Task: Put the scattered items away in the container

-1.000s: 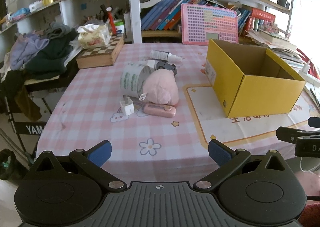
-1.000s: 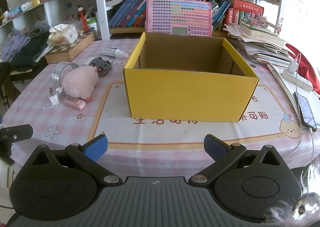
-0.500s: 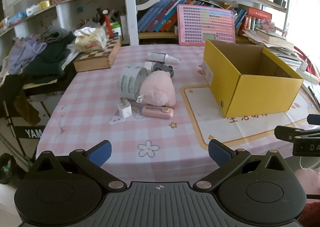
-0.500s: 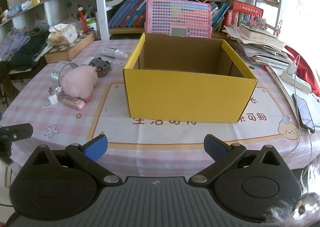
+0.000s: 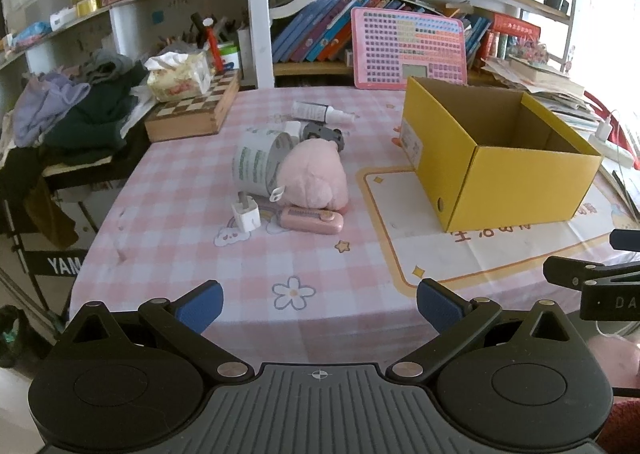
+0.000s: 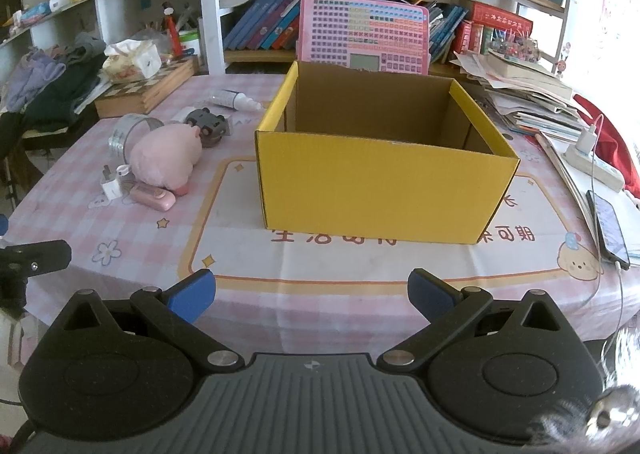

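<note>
Ahead of the left tool, fingers spread and empty, a pink plush toy, white charger plug, pink case and tape roll cluster on the checked surface, left of the yellow box. Right view: the right tool, likewise parted and empty, faces the open box.

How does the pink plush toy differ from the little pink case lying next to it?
The pink plush toy is rounded, fuzzy and bulky; the pink case is flat, smooth and hard-looking. The plush leans against a tape roll, while the case lies flat in front of it. Both are pink and still outside the yellow box.
</note>
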The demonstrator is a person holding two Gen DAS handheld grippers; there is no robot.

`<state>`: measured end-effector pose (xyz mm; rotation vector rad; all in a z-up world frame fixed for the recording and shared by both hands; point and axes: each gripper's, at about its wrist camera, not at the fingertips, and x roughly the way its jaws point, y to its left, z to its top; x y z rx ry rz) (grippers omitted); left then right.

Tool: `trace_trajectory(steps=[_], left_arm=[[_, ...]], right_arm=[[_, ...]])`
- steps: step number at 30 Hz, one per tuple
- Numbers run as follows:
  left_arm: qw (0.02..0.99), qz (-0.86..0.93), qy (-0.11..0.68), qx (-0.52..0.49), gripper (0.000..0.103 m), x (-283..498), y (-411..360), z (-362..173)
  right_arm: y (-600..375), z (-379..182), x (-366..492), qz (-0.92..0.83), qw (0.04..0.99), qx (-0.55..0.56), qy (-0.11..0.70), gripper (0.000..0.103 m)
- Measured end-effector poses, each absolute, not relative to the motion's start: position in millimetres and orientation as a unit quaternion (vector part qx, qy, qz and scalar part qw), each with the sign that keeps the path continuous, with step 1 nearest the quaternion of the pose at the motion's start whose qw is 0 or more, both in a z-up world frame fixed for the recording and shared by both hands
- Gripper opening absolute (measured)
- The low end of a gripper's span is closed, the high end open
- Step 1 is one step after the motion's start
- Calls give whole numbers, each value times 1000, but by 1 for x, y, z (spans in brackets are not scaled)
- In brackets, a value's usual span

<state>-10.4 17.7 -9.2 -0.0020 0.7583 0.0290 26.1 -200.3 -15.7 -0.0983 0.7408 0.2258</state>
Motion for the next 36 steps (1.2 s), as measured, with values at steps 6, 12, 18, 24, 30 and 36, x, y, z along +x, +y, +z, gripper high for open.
trace_trajectory(steps=[6,12,18,24,30,36], left_arm=[[930,18,367,-1,103,-12,18,-9],[933,23,360,-2,103,-14,20,-6],[933,24,360,-4,103,-16,22,-6],[930,26,366,-4,103,-16,24,-8],[929,28,368,-9,103,-15,31,-9],[927,40,372,-20,103,-15,44,-10]], right_arm=[[-199,-17,25,116,924,-53,362,103],[-196,-17,23,125,922,-60,362,103],[-193,-18,23,130,921,-62,363,103],[-189,-17,23,143,919,-66,362,103],[-177,-17,23,166,914,-82,362,101],[-164,-19,26,182,908,-93,365,101]])
